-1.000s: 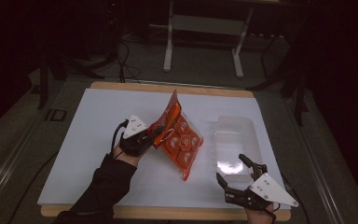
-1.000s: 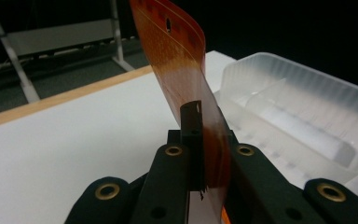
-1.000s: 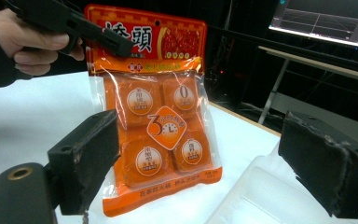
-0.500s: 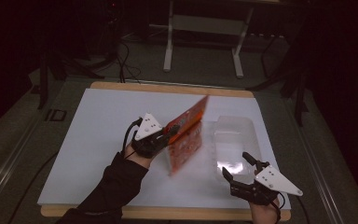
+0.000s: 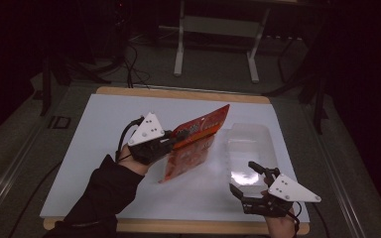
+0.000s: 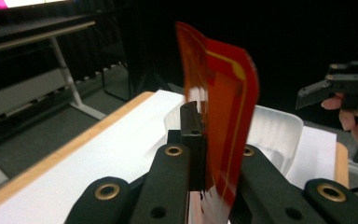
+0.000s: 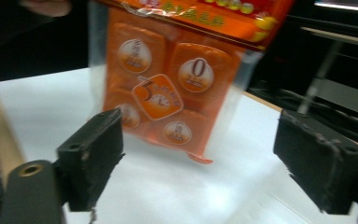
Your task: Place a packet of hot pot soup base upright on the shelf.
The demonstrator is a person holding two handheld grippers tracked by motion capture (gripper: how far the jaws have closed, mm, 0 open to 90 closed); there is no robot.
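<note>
An orange snack bag (image 5: pixel 193 146) with several round packs inside hangs above the white table. My left gripper (image 5: pixel 174 140) is shut on the bag's red top edge (image 6: pixel 219 112), holding it lifted; the bag (image 7: pixel 172 88) hangs free, its lower corner just above the table. My right gripper (image 5: pixel 245 178) stands open near the front right edge of the table, its jaws wide apart with nothing between them, a little to the right of the bag. One black pad (image 7: pixel 95 154) shows at the left of the right gripper view.
A clear plastic tray (image 5: pixel 248 146) lies on the white table cover (image 5: pixel 104 124) just right of the bag; its pale rim (image 6: pixel 279 126) shows behind the bag. A wooden edge runs round the table. A metal stand (image 5: pixel 218 29) is on the floor beyond.
The left gripper has risen with the bag, which has swung from lying slanted near the table to hanging upright. The right gripper has barely moved.
</note>
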